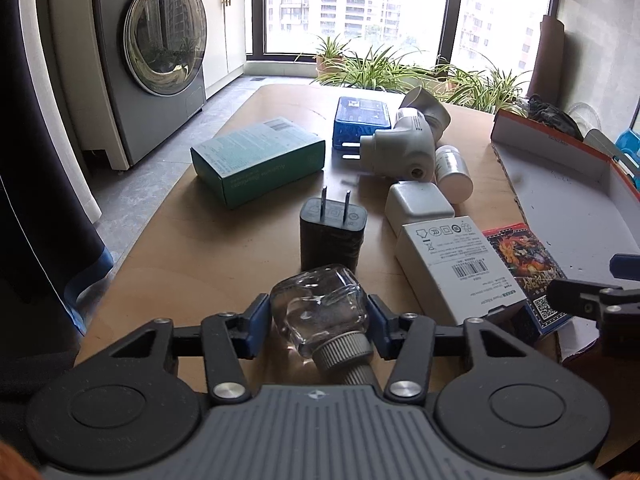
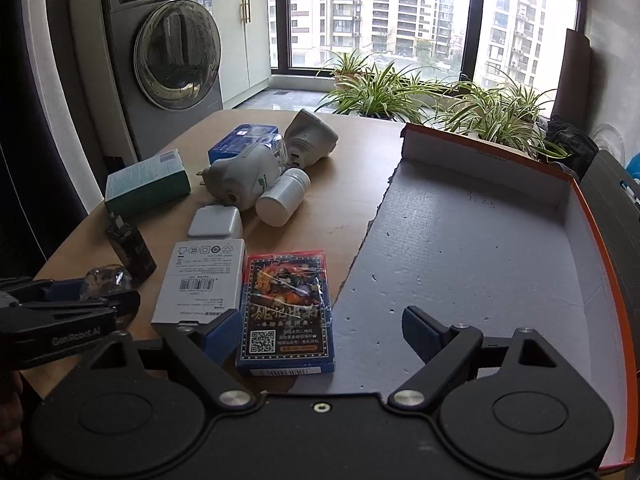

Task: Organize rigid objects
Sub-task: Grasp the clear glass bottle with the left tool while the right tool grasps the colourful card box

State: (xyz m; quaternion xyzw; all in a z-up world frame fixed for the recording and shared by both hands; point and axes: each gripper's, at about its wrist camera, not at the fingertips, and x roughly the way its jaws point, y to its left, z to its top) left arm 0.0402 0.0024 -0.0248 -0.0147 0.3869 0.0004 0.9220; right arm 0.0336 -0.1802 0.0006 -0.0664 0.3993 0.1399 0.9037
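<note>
The left gripper [image 1: 319, 316] is clamped on a small clear glass bottle [image 1: 318, 306], its blue pads pressed to either side of the body, with the grey ribbed cap [image 1: 346, 354] pointing back toward the gripper's base. The bottle sits low over the near end of the wooden table [image 1: 180, 248], just in front of a black charger [image 1: 332, 236] that stands upright with its two prongs up.

The right gripper [image 2: 320, 332] has its jaws spread wide and holds nothing. Between its fingers lies a dark card pack [image 2: 286, 308] with a red and blue printed cover, flat on the table and partly over the edge of a large open cardboard box [image 2: 500, 240] with orange sides and a grey floor. Touching the pack's left side is a white adapter box [image 2: 200, 280] with a barcode label.

Farther back lie a white square charger [image 2: 216, 222], a white pill bottle [image 2: 282, 196] on its side, a grey plug-in device [image 2: 244, 176], a teal box [image 2: 148, 188] and a blue box [image 2: 240, 140]. Beyond the table stand a washing machine [image 2: 168, 52], potted plants [image 2: 384, 88] and tall windows
</note>
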